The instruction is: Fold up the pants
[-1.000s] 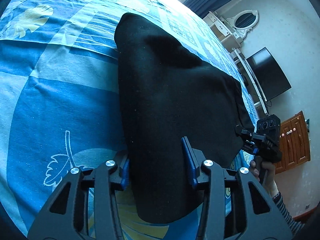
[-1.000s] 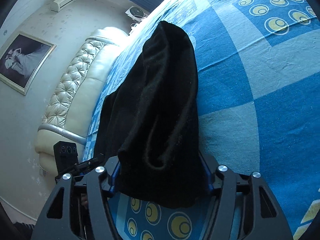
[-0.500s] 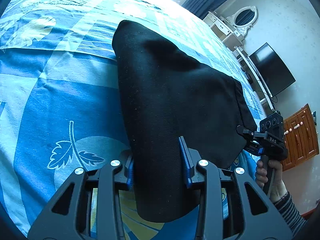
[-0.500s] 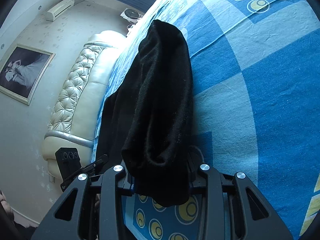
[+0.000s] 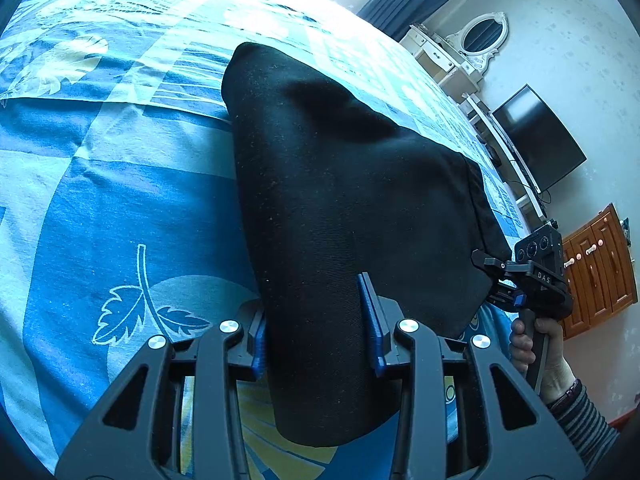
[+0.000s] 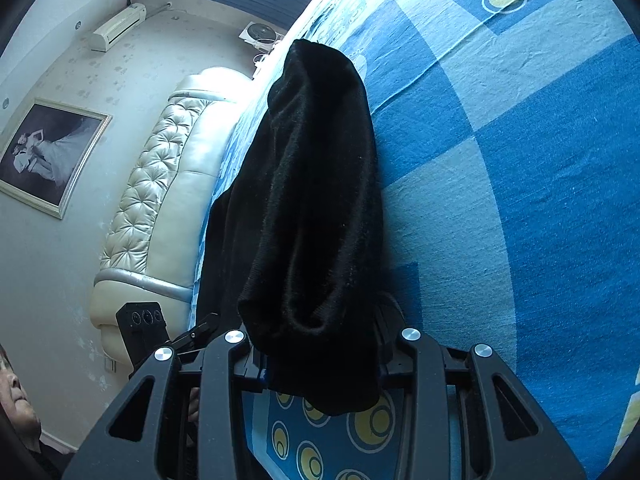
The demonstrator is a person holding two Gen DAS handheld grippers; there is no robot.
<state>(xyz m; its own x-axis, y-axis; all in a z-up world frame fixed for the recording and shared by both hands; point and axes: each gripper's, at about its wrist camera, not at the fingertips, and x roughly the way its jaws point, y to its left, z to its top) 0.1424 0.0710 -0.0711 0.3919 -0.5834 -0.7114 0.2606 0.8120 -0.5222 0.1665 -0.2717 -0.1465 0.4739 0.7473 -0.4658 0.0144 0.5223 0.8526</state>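
Observation:
Black pants (image 5: 340, 184) lie partly lifted over the blue patterned bedspread (image 5: 120, 200), stretched between my two grippers. My left gripper (image 5: 316, 316) is shut on one near end of the cloth, its blue pads (image 5: 370, 320) pressing the fabric, which hangs down past them. At the right of that view my right gripper (image 5: 490, 264) holds the other near corner. In the right wrist view the pants (image 6: 316, 184) bunch into a thick fold, and my right gripper (image 6: 316, 348) is shut on it. Its fingertips are hidden by cloth. My left gripper (image 6: 200, 328) shows at lower left.
A padded cream headboard (image 6: 160, 200) borders the bed on one side. A dresser with an oval mirror (image 5: 480, 36), a dark TV (image 5: 536, 136) and a wooden cabinet (image 5: 596, 268) stand past the other side. A person's hand (image 5: 536, 344) with a striped sleeve grips the right handle.
Both pairs of jaws have narrowed onto the black fabric. The right gripper has sunk a little toward the bed, and the pants look pulled slightly tauter.

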